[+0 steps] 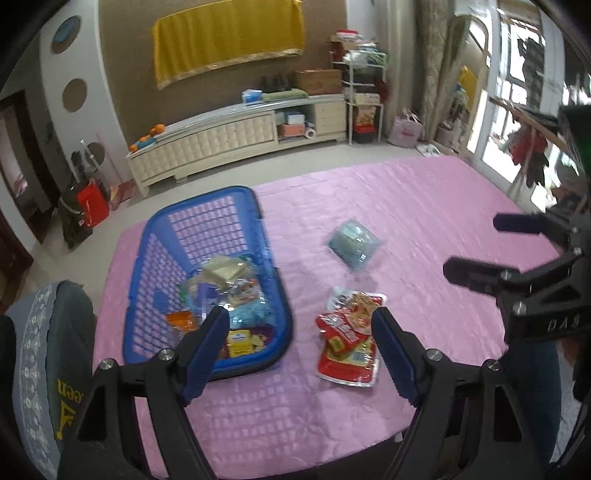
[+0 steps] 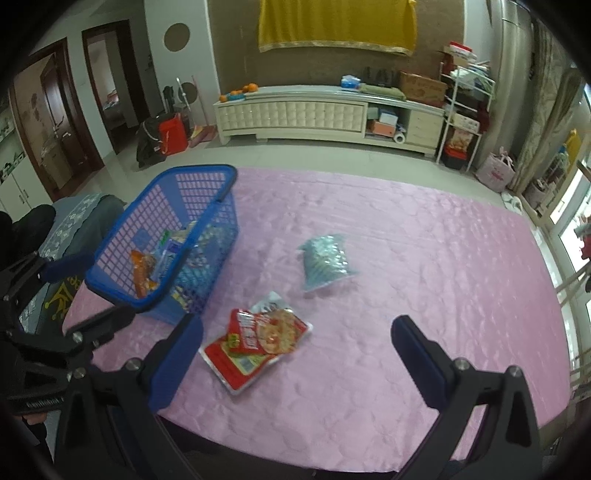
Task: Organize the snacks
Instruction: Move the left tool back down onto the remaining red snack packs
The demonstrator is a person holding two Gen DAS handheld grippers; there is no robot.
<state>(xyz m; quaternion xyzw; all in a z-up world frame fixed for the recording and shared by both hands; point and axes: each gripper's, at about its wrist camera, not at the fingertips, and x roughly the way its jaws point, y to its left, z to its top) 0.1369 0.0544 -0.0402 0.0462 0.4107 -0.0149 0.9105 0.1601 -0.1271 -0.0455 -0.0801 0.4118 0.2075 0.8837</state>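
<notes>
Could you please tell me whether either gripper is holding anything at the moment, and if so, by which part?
Nothing is held. The left gripper and the right gripper both have open, empty jaws above the pink tablecloth.

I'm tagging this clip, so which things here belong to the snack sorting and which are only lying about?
Part of the job:
blue basket with snacks inside
red snack packet
teal snack bag

Just lying about:
pink tablecloth
cream cabinet
yellow cloth
red bag

A long cream cabinet [image 2: 328, 110] stands on the pale tiled floor [image 2: 295, 155] below a yellow cloth [image 2: 336, 26].
</notes>
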